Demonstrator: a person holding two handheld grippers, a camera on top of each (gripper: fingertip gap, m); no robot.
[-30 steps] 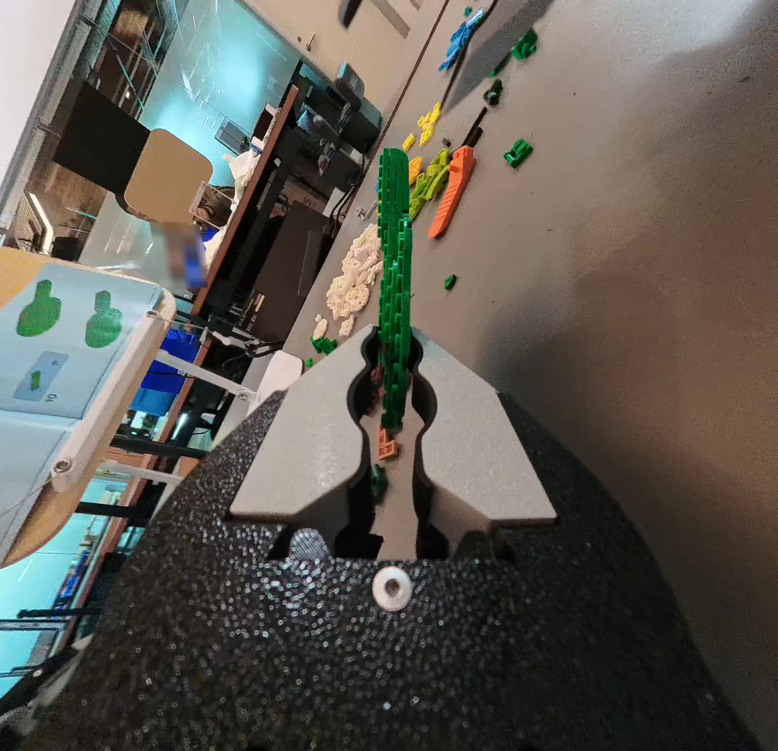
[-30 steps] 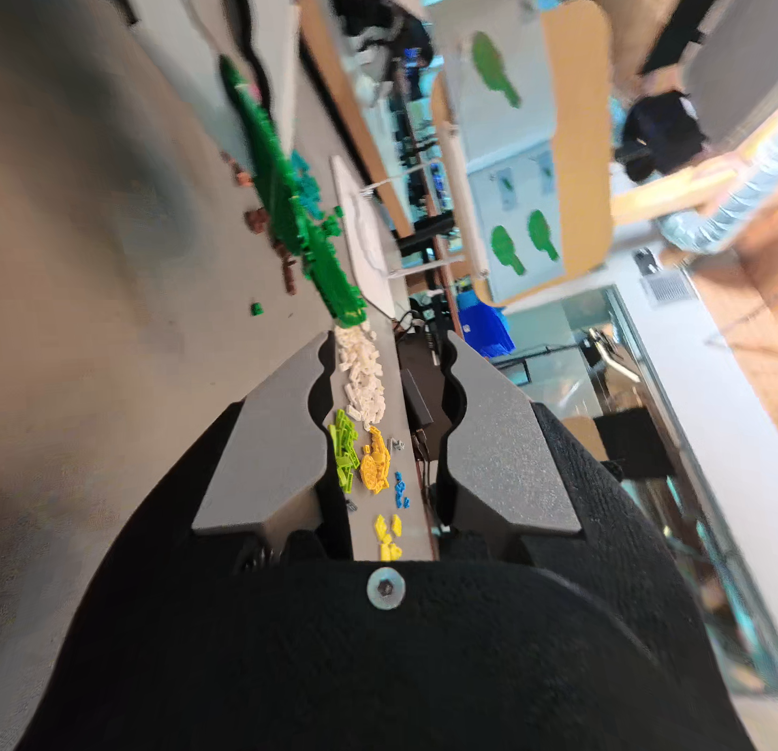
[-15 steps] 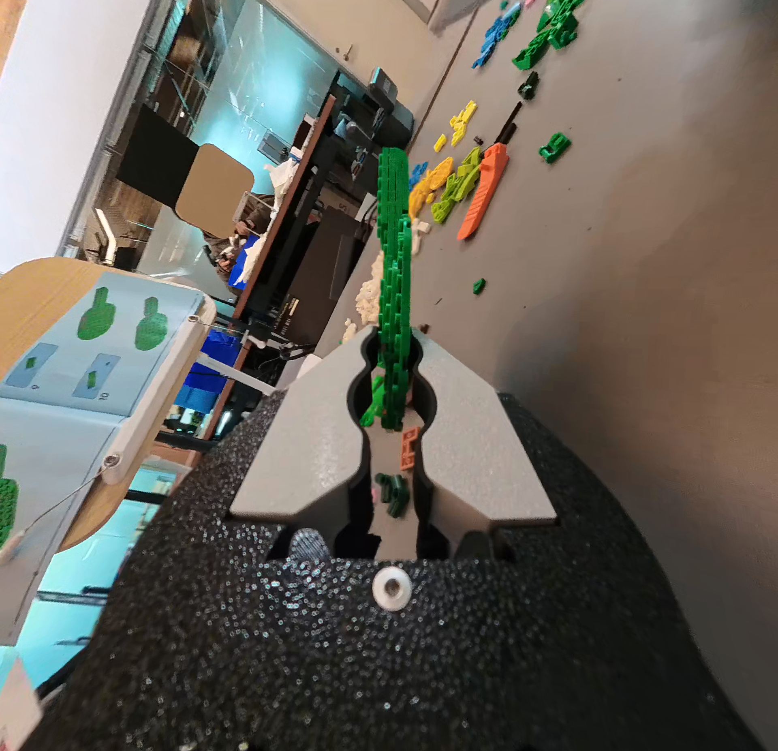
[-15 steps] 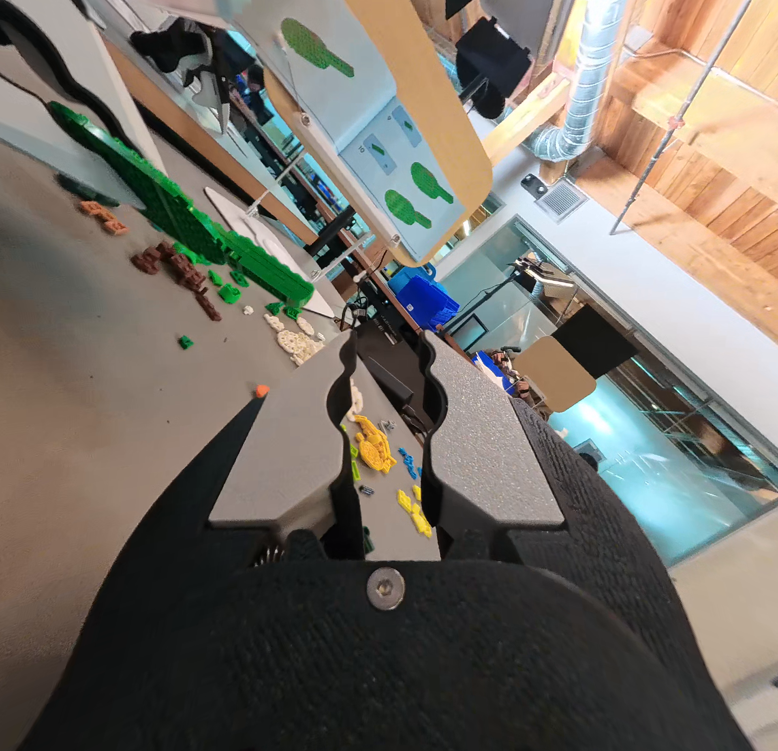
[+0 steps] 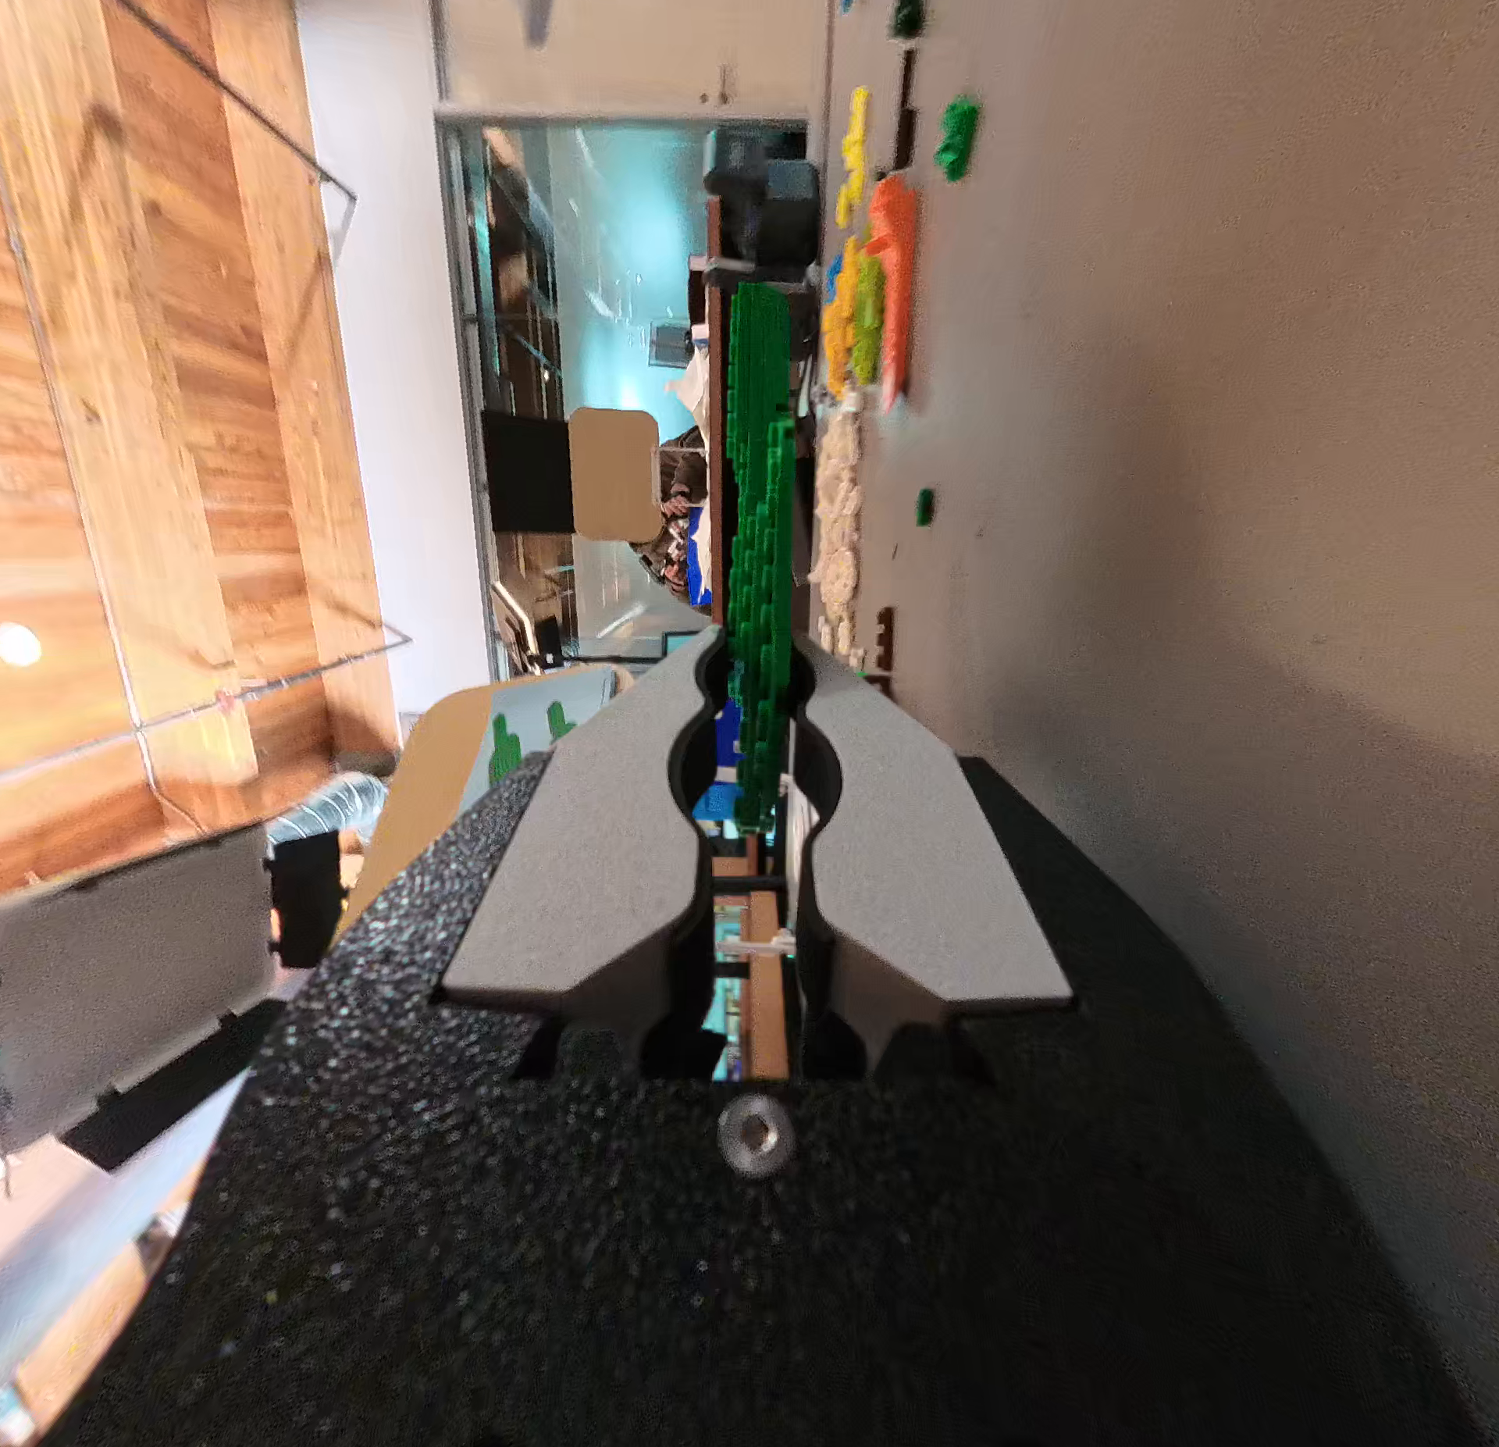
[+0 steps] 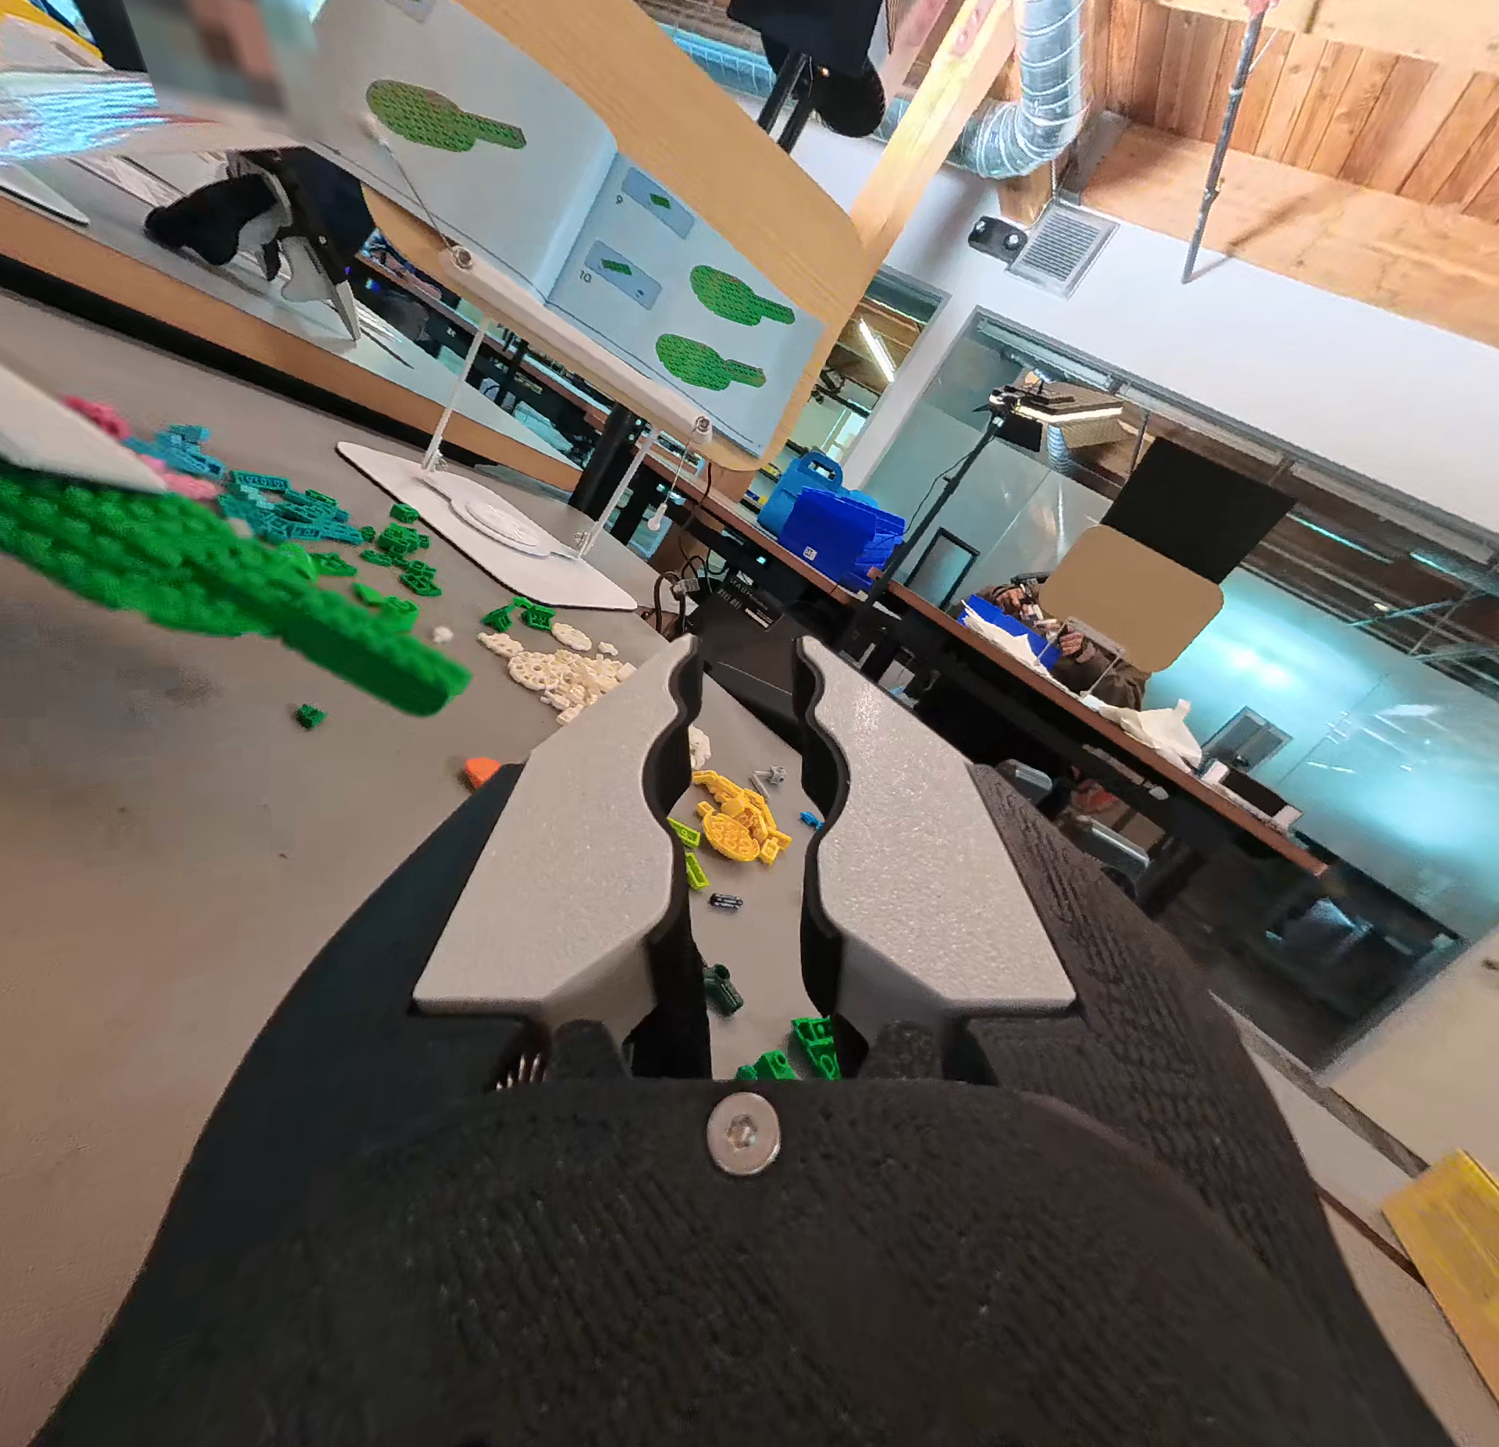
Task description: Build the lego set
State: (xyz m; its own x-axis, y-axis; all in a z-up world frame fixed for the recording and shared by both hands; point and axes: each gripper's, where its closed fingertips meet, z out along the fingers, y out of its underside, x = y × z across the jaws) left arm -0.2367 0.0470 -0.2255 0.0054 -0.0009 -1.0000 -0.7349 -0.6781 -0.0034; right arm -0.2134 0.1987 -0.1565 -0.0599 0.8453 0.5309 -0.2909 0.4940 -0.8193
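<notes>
My left gripper (image 5: 758,653) is shut on a flat green brick-built plate (image 5: 758,475). I see the plate edge-on, reaching forward from between the grey fingers (image 5: 616,824). In the right wrist view the same green plate (image 6: 162,564) hangs in the air above the grey table (image 6: 162,881), at the left. My right gripper (image 6: 746,653) is open, with a narrow gap and nothing between its fingers (image 6: 568,840). It hovers over a small pile of yellow pieces (image 6: 738,824) on the table.
Loose pieces lie on the table: white ones (image 6: 560,670), teal ones (image 6: 268,499), small green ones (image 6: 405,548) and an orange tool (image 5: 892,272). A white stand (image 6: 503,516) holds a picture board (image 6: 568,215). A blue bin (image 6: 835,524) sits on a farther table.
The left gripper has rolled and lifted with the green plate still held. The right gripper's fingers have drawn closer together on nothing, and it has swung up toward the room.
</notes>
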